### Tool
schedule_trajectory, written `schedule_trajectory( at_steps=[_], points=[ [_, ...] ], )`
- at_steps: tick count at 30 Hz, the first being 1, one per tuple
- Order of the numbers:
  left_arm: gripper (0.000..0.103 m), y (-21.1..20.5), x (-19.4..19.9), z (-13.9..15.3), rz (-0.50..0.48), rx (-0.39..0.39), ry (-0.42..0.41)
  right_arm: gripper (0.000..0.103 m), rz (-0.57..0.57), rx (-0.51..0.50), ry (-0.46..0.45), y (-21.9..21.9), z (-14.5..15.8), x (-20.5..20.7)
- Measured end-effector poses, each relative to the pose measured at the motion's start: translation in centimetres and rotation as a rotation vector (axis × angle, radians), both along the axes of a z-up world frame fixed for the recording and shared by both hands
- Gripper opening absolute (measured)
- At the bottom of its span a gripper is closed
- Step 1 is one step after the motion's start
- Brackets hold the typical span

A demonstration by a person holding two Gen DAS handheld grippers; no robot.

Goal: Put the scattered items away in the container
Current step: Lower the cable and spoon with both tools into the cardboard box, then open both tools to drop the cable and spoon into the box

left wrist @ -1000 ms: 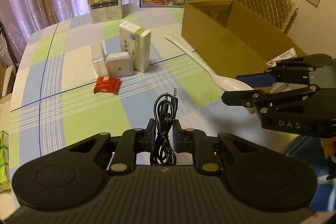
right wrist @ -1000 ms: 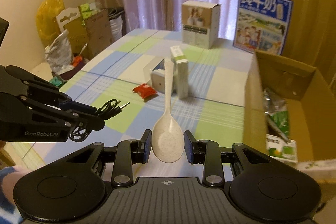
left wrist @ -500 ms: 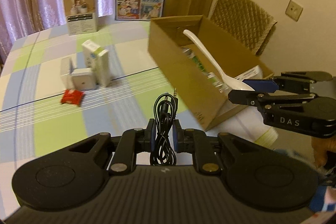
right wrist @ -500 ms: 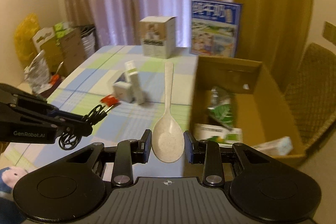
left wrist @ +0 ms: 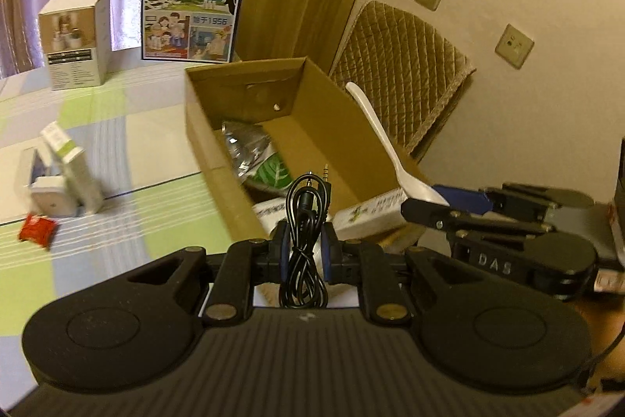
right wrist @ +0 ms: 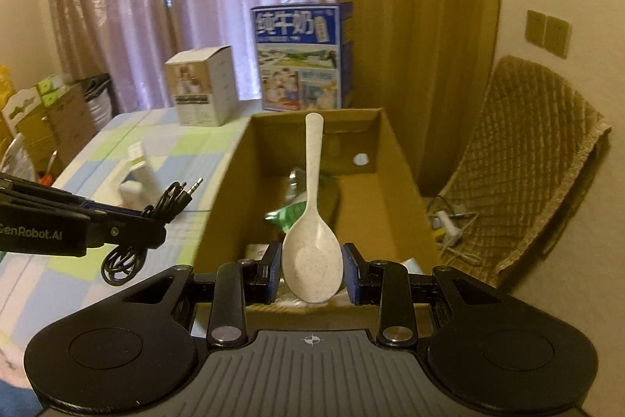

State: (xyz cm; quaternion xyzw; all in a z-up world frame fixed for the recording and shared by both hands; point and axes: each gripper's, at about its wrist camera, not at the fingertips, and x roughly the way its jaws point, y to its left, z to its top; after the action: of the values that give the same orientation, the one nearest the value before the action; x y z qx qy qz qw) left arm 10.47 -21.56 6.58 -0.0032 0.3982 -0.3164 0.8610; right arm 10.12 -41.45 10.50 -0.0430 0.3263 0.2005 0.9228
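Observation:
My left gripper [left wrist: 305, 248] is shut on a coiled black audio cable [left wrist: 306, 221] and holds it just before the near left corner of the open cardboard box [left wrist: 211, 139]. My right gripper [right wrist: 311, 272] is shut on the bowl of a white rice spoon [right wrist: 312, 213], handle pointing forward over the box [right wrist: 394, 163]. The right gripper [left wrist: 425, 208] also shows in the left wrist view, at the box's near right side with the spoon [left wrist: 384, 147]. The left gripper with the cable [right wrist: 164, 210] shows in the right wrist view. A silver and green bag [left wrist: 254, 151] and flat packets lie inside the box.
On the checked tablecloth [left wrist: 129, 127], left of the box, stand small white boxes [left wrist: 58, 174] and a red packet [left wrist: 38, 229]. A milk carton case [left wrist: 193, 2] and a white carton [left wrist: 74, 38] stand at the far edge. A quilted chair [left wrist: 402, 73] is behind the box.
Both grippers have swung right and moved closer to the box, still holding the cable and the spoon. The box now fills the middle of both views.

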Motion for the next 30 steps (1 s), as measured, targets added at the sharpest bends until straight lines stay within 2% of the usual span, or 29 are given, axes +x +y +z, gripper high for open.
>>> schedule_trajectory(
  at_steps=[5,15,18,30],
  points=[
    [0.012,-2.0,2.2,-1.0,0.008,-0.021,0.026,0.030,-0.012,-0.001,0.010,-0.9,-0.6,2.0],
    [0.013,-4.0,5.2,-3.8,0.002,-0.009,0.065,0.030,-0.012,-0.004,0.026,-0.8,-2.2,4.5],
    [0.019,-3.6,5.7,-4.2,0.025,-0.010,0.060,0.030,-0.014,-0.005,0.032,-0.8,-2.5,4.9],
    [0.019,-0.3,4.4,-3.7,0.070,-0.010,0.032,0.030,0.004,-0.005,0.039,0.4,-2.7,4.7]
  ],
)
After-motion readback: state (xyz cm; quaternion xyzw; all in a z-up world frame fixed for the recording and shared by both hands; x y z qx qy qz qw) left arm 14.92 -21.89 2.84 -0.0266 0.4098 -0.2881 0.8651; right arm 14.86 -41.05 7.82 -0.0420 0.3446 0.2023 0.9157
